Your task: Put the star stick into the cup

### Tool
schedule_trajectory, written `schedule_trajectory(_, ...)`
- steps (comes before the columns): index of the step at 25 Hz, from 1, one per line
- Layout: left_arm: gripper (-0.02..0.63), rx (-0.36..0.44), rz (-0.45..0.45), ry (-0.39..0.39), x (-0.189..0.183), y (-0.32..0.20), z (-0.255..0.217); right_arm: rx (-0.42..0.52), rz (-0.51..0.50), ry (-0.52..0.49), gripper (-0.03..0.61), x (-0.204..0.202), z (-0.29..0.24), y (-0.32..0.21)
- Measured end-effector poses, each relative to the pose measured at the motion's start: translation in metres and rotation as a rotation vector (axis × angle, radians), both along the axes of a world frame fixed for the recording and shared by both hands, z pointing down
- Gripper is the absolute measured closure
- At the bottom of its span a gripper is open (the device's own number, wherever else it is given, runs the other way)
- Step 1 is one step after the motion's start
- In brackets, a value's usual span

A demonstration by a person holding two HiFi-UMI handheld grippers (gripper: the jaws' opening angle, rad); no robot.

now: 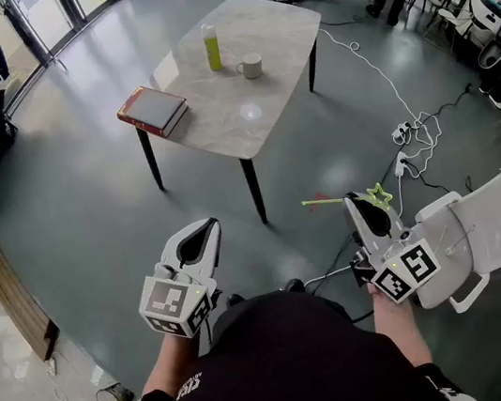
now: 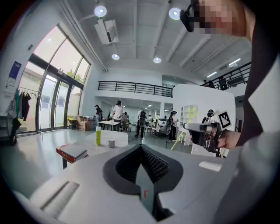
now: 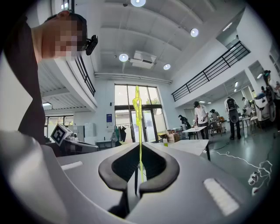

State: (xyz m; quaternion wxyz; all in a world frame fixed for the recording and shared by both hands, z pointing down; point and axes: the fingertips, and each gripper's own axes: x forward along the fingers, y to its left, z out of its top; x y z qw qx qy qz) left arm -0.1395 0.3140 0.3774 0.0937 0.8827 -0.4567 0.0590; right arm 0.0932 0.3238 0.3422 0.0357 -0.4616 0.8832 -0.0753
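The star stick (image 1: 378, 194) is a thin yellow-green rod with a star at one end, and my right gripper (image 1: 361, 198) is shut on it. It lies crosswise in the head view, its far end reaching left to a small red tip. In the right gripper view the stick (image 3: 139, 131) rises from between the closed jaws of the right gripper (image 3: 138, 148). A white cup (image 1: 251, 66) stands upright on the grey table (image 1: 219, 124), far ahead of both grippers. The left gripper (image 1: 200, 229) is shut and empty, held low near the person's body. The cup (image 2: 111, 142) also shows in the left gripper view.
A tall green bottle (image 1: 212, 47) stands left of the cup, and a red-edged book (image 1: 153, 110) lies at the table's near left corner. Cables and a power strip (image 1: 401, 131) run over the floor on the right. A white chair (image 1: 479, 228) stands close by my right gripper.
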Motion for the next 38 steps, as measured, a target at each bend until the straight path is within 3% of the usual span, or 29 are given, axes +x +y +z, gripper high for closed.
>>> schedule_trajectory(14,0.612,-0.041,-0.025,0.026,-0.002,-0.012,0.001,-0.019,-0.02,-0.065,0.551,0.009,-0.004,-0.013)
schedule_trajectory(30,0.612,-0.043,-0.055,0.017,0.08,-0.035,0.004,-0.063,-0.091,-0.107,0.551,0.08,0.015,-0.032)
schedule_trajectory(38,0.612,-0.068,-0.083,0.006,0.086,-0.056,0.014,-0.093,-0.119,-0.138,0.551,0.085,0.025,-0.062)
